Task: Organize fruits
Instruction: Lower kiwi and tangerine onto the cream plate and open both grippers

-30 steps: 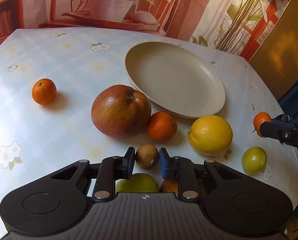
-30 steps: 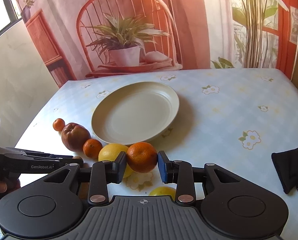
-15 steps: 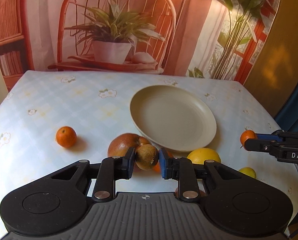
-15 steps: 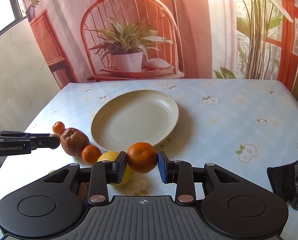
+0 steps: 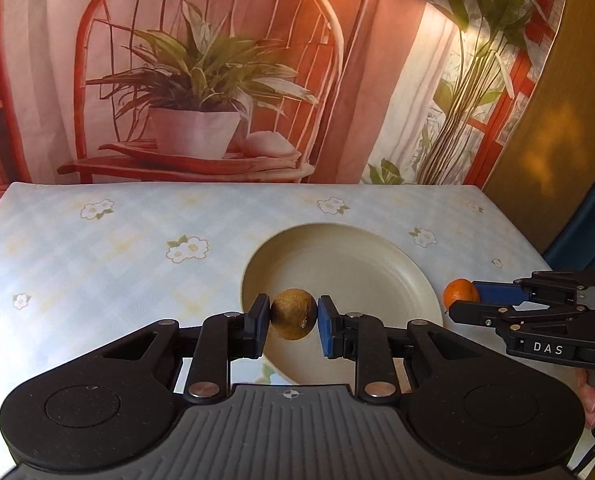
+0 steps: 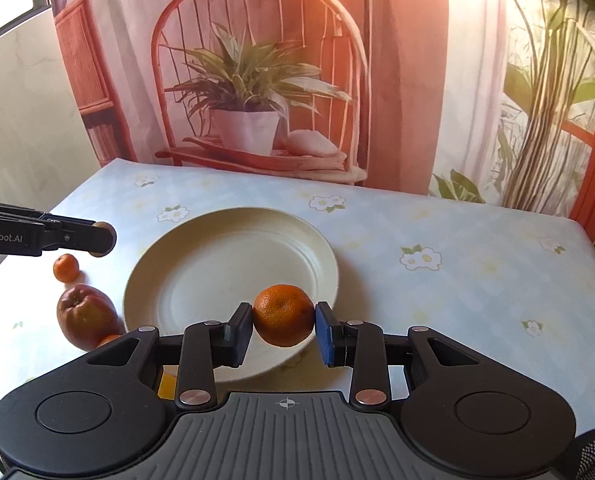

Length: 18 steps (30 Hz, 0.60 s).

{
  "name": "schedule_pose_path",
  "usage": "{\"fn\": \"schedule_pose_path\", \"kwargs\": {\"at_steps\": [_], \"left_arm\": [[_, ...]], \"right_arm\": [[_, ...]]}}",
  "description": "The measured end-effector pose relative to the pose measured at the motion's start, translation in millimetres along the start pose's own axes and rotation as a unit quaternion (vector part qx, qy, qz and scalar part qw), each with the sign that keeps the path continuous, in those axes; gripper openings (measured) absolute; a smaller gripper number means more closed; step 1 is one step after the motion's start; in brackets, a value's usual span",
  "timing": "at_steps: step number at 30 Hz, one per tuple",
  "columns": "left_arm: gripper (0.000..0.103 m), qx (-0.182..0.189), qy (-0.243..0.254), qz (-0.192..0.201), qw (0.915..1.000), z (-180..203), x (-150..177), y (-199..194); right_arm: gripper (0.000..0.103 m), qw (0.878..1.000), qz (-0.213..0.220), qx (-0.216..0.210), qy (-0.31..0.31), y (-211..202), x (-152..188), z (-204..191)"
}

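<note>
My left gripper (image 5: pixel 293 318) is shut on a small brown round fruit (image 5: pixel 293 314) and holds it above the near left rim of the cream plate (image 5: pixel 361 264). My right gripper (image 6: pixel 283 326) is shut on an orange (image 6: pixel 283 315) and holds it above the plate's (image 6: pixel 217 264) near right rim. In the left wrist view the right gripper (image 5: pixel 463 298) shows at the right with the orange (image 5: pixel 459 291). In the right wrist view the left gripper (image 6: pixel 101 239) shows at the left with the brown fruit (image 6: pixel 102 226). The plate holds nothing.
A red apple (image 6: pixel 83 316), a small mandarin (image 6: pixel 66 267) and part of another orange (image 6: pixel 107 339) lie left of the plate on the floral tablecloth (image 6: pixel 437 240). A yellow fruit (image 6: pixel 166 386) peeks out under my right gripper. A printed backdrop stands behind the table.
Both grippers have risen and moved forward with their fruits, from over the fruit cluster to above the plate's near rim. The fruits on the table have dropped out of the left wrist view.
</note>
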<state>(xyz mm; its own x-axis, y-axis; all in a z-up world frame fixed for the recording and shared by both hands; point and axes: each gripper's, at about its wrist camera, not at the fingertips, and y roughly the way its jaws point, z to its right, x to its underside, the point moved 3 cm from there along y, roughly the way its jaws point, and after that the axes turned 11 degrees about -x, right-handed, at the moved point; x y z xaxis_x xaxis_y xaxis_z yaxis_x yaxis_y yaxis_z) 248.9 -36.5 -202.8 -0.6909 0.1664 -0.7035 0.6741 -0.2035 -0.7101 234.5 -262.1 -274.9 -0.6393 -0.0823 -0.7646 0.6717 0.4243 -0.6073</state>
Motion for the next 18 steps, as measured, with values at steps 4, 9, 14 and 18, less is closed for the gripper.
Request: {"fn": "schedule_pose_path", "kwargs": {"at_steps": [4, 9, 14, 18], "left_arm": [[0.027, -0.001, 0.007, -0.021, 0.9998, 2, -2, 29], [0.027, -0.002, 0.018, -0.044, 0.9989, 5, -4, 55], [0.027, -0.012, 0.036, -0.07, 0.9968, 9, -3, 69], [0.034, -0.003, 0.046, -0.089, 0.995, 11, 1, 77]], "right_arm": [[0.031, 1.0, -0.019, 0.001, 0.0, 25, -5, 9], [0.031, 0.999, -0.037, -0.004, -0.005, 44, -9, 11], [0.032, 0.998, -0.055, -0.003, -0.009, 54, -9, 6], [0.033, 0.998, -0.056, 0.002, 0.0, 50, -9, 4]]}}
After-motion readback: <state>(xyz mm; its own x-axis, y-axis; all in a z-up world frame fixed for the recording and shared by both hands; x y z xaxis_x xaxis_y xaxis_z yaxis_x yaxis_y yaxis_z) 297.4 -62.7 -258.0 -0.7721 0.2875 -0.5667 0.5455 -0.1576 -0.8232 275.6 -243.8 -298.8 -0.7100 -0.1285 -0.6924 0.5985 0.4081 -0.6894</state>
